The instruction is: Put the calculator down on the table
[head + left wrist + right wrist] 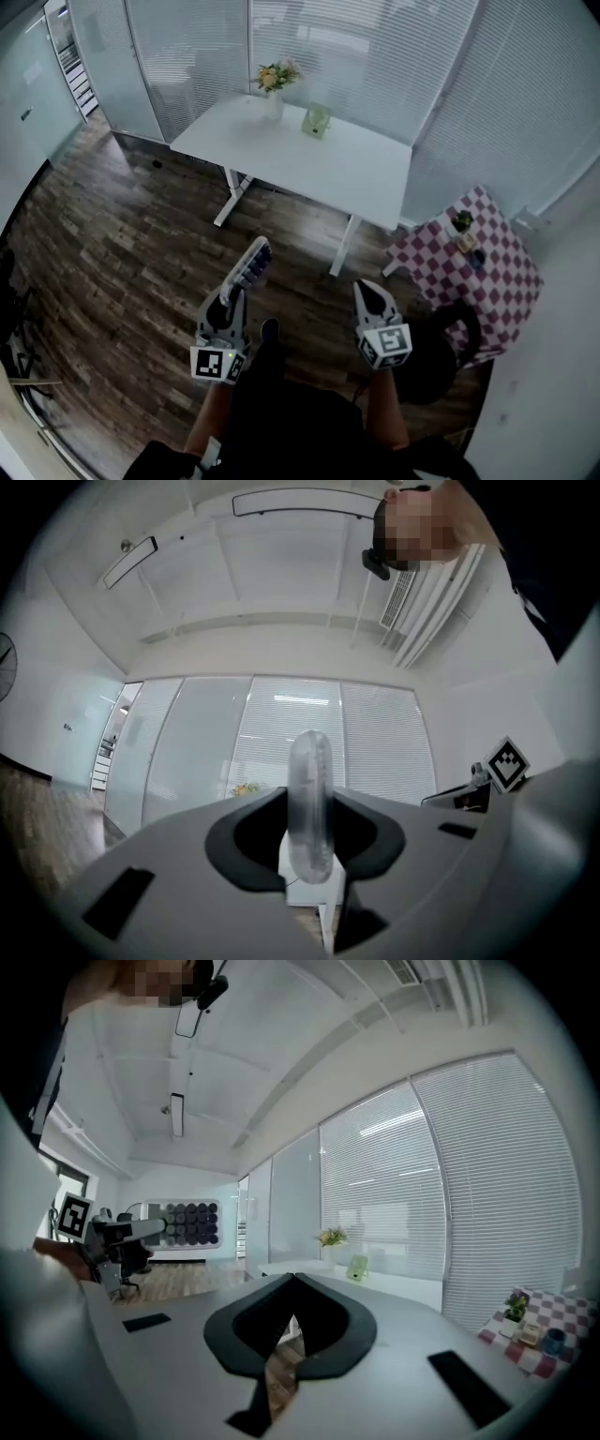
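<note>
- Short of the white table [309, 164], above the wooden floor [112, 253], the person stands with both grippers held out toward it.
- The left gripper [240, 287] has its jaws partly closed and clamped on the calculator [255, 262]. Its pads press on the two broad faces.
- The calculator's long axis runs forward out of the jaws, pointing at the table's near edge. In the left gripper view it shows edge-on, as a thin upright sliver, so its faces stand vertical.
- The right gripper [368, 292] is level with the left one and to its right, about as far from the table. Its jaws are closed tip to tip and hold nothing.
- The calculator is well apart from the table, not over it. The table lies straight ahead of the left gripper.
- A vase of flowers [273, 89] and a small green object [316, 120] stand at the table's far side. The near half is bare.
- Judgement: the left hand does the placing. It needs to reach over the near edge, and probably to roll so a broad face meets the top.
</note>
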